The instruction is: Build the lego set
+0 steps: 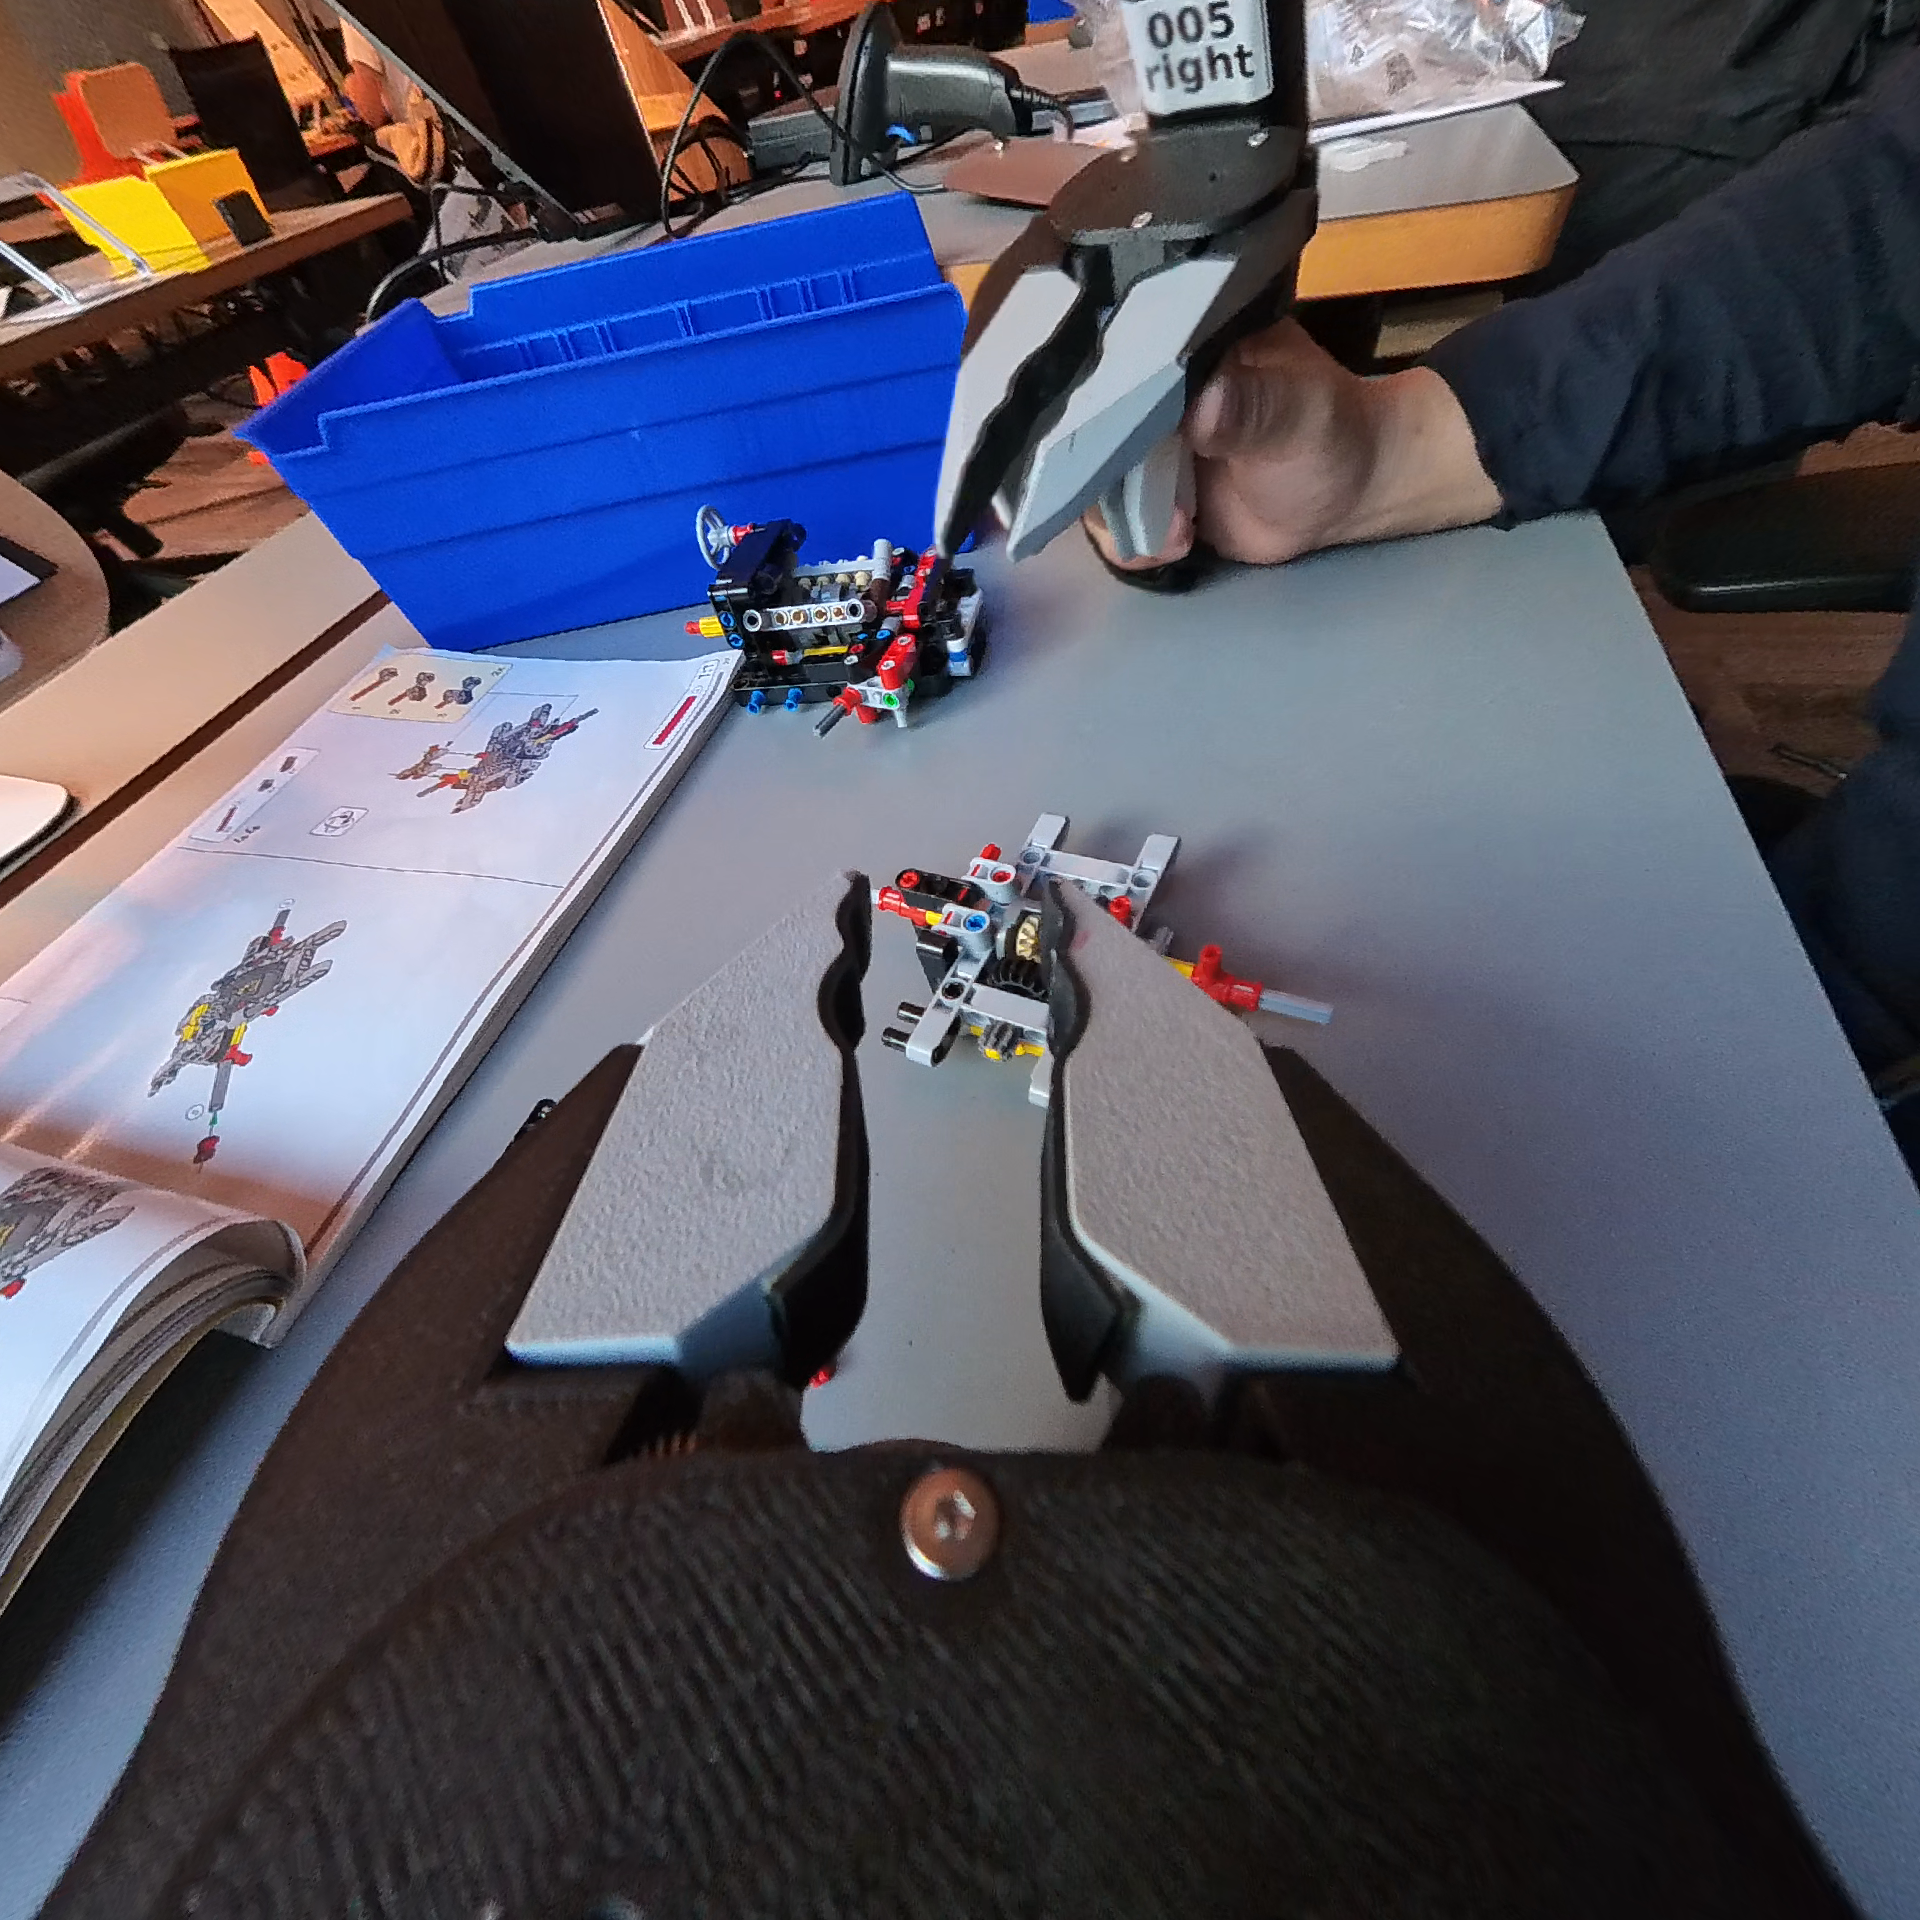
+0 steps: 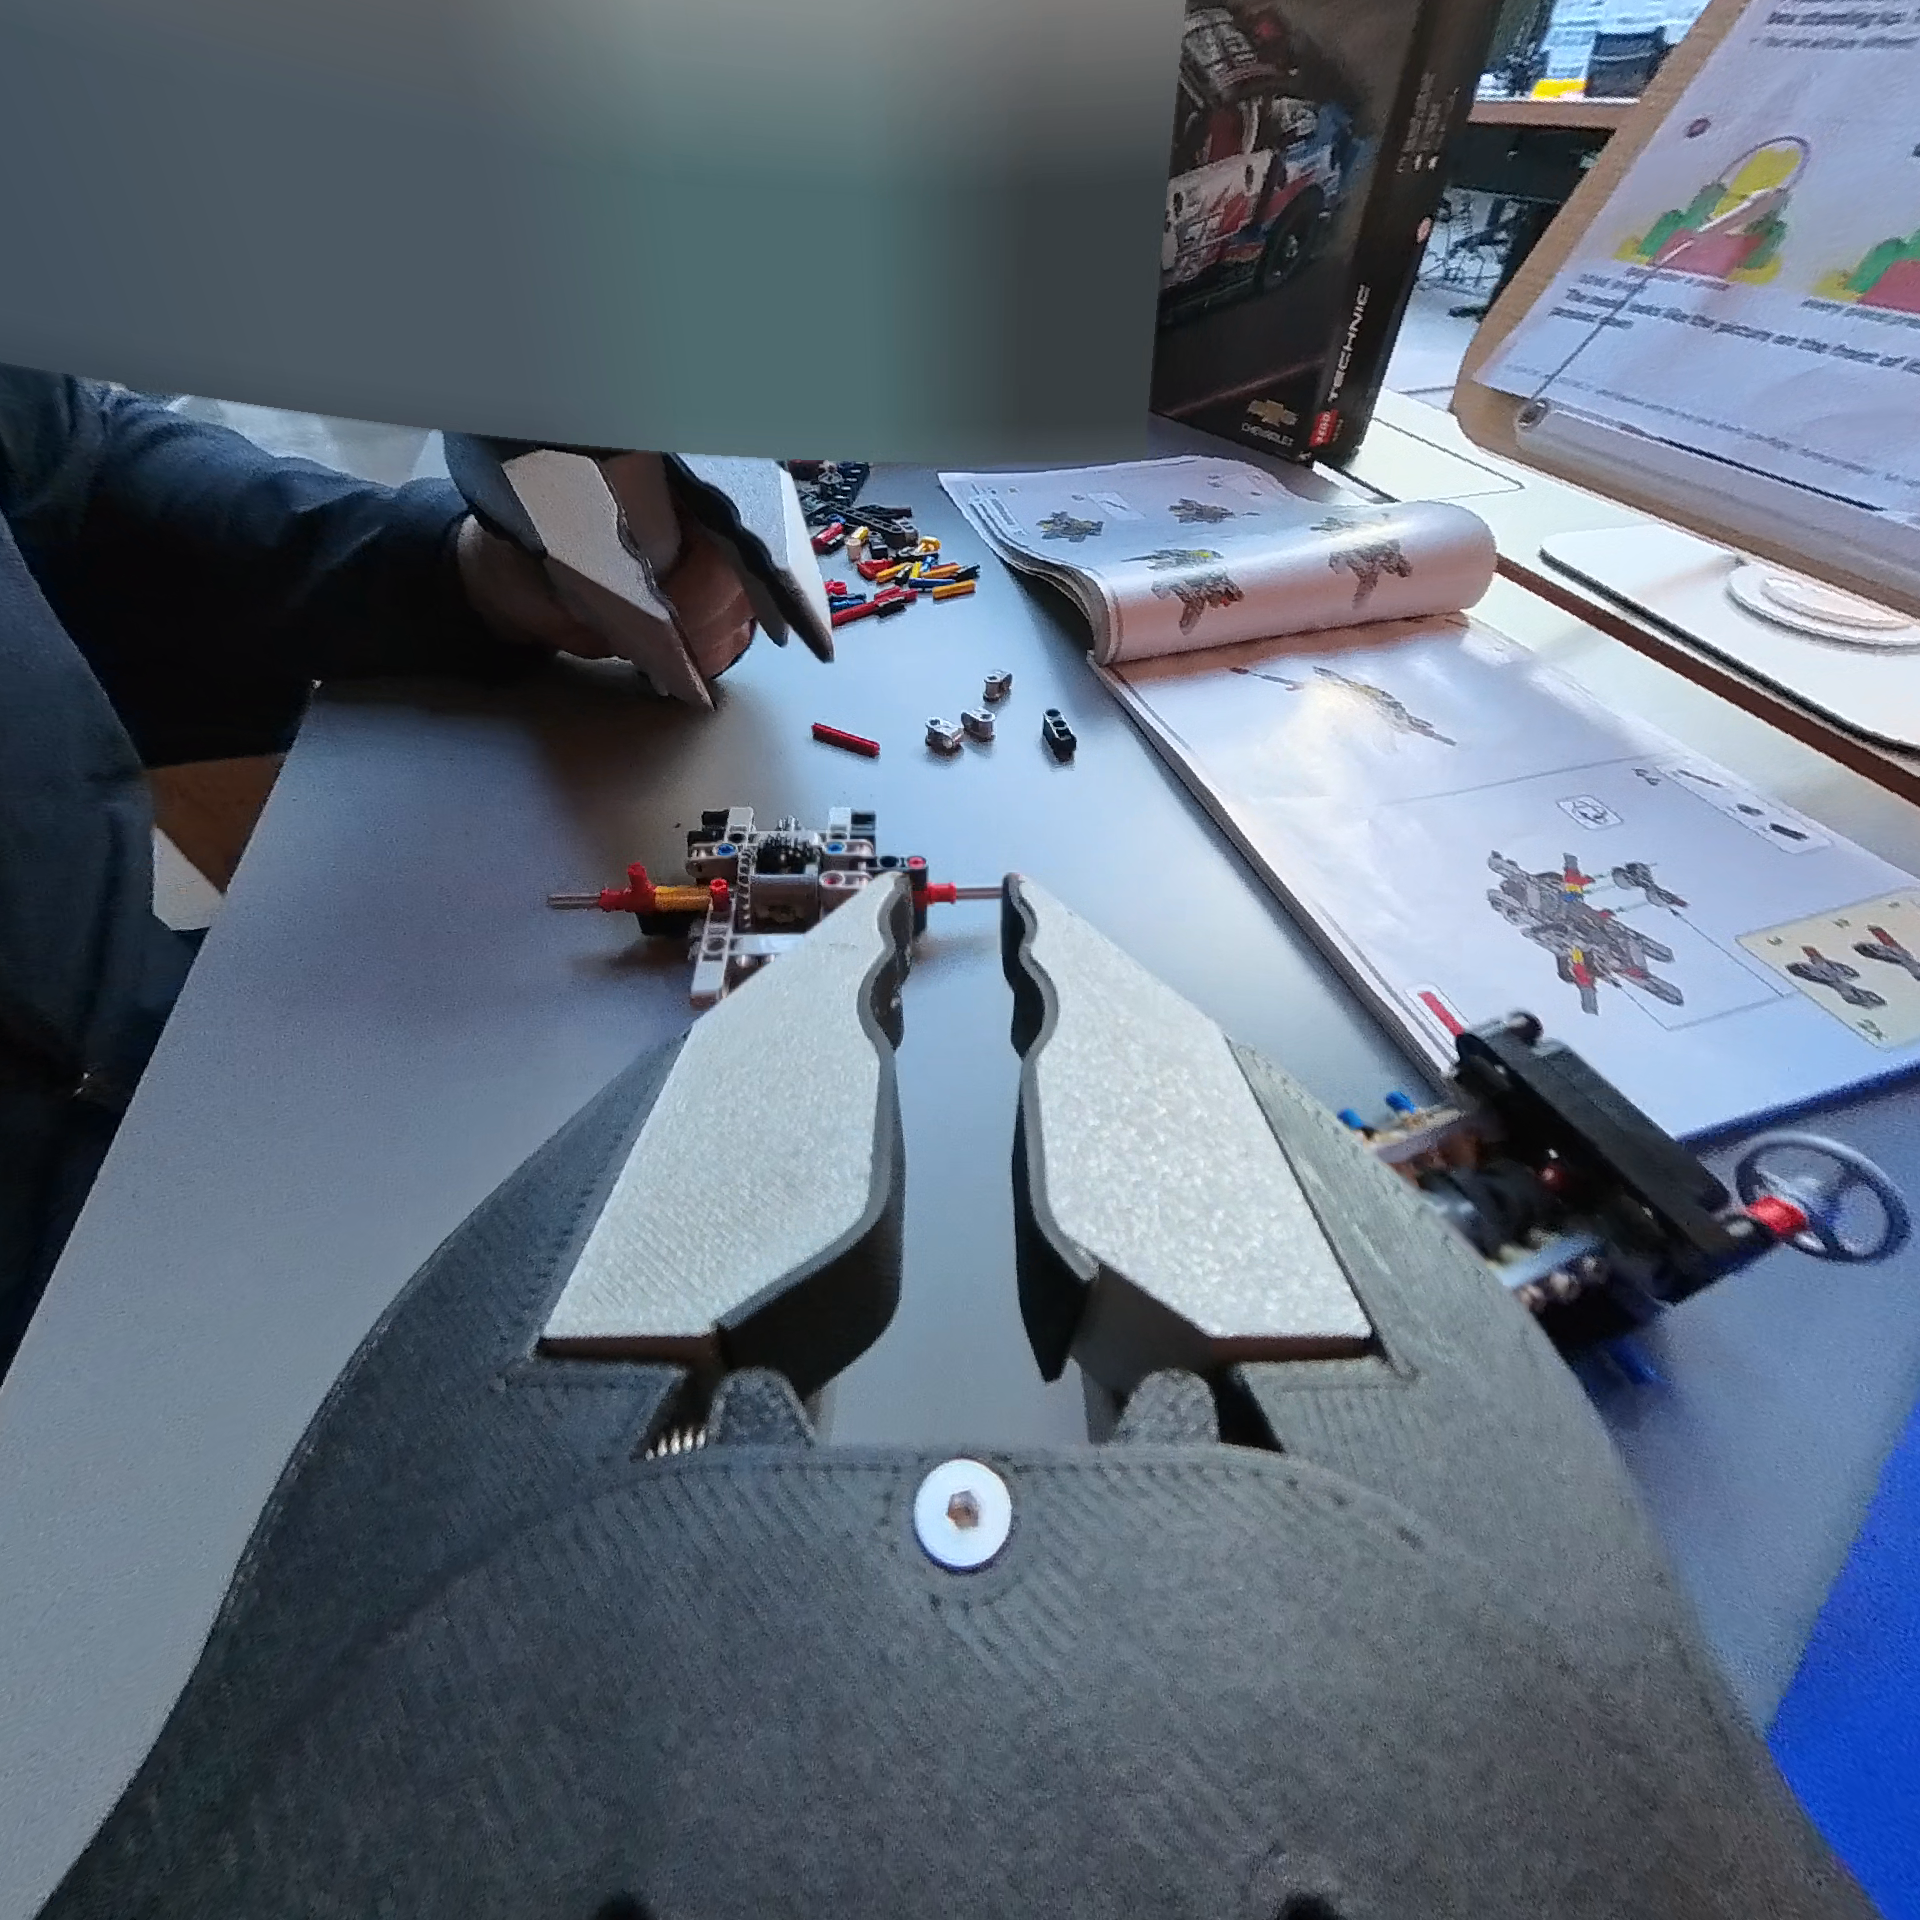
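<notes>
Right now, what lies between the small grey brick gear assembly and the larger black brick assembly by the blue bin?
Only bare grey table, seen in the left wrist view, separates the gear assembly from the black assembly.

The left wrist view looks low and forward along its own fingers [image 1: 727,1091] across the grey tabletop [image 1: 1403,831] toward a blue bin [image 1: 623,436], close to a small brick model [image 1: 997,966]. The right wrist view faces the opposite way across the same tabletop. Both share that model, the open booklet [image 1: 312,883] and each other's gripper.
</notes>
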The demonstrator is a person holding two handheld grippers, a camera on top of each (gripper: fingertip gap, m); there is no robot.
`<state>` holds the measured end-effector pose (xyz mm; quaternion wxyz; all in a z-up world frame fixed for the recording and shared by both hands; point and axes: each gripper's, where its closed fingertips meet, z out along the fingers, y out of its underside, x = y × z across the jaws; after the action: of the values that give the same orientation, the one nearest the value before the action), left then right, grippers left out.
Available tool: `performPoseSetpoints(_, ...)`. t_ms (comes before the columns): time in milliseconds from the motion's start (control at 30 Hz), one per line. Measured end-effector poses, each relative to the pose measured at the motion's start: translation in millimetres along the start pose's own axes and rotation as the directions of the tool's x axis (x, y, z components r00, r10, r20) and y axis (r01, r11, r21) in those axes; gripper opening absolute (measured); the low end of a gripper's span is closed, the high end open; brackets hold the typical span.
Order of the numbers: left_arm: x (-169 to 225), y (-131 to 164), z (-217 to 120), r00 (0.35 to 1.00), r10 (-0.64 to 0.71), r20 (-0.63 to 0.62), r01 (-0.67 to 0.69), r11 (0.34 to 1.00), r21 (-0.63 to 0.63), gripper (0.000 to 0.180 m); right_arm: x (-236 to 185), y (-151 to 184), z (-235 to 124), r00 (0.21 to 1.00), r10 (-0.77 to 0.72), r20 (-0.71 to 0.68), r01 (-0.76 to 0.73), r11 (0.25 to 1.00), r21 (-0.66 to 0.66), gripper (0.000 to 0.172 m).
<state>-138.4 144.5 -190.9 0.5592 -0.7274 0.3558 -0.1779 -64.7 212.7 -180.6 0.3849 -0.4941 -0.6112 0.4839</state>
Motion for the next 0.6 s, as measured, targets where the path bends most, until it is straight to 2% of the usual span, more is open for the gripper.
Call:
performPoseSetpoints(267, -1.8, -0.8, 0.8, 1.0, -0.018, 0.003, 0.018, 1.0, 0.004, 0.027, -5.5, -10.2, 24.7, 0.997, 0.004, 0.073, -0.006, 1.0, 0.025, 0.013)
performPoseSetpoints(400, -5.2, -9.3, 5.8, 0.997, -0.071, -0.009, 0.071, 0.996, 0.051, 0.027, -4.4, -17.7, 30.4, 0.994, 0.027, 0.106, -0.034, 0.998, 0.062, 0.013)
performPoseSetpoints(600, 0.3, -11.1, 13.6, 0.997, -0.055, -0.046, 0.057, 0.997, 0.046, 0.026, -4.0, -24.0, 34.8, 0.988, 0.042, 0.151, -0.056, 0.994, 0.091, 0.011)
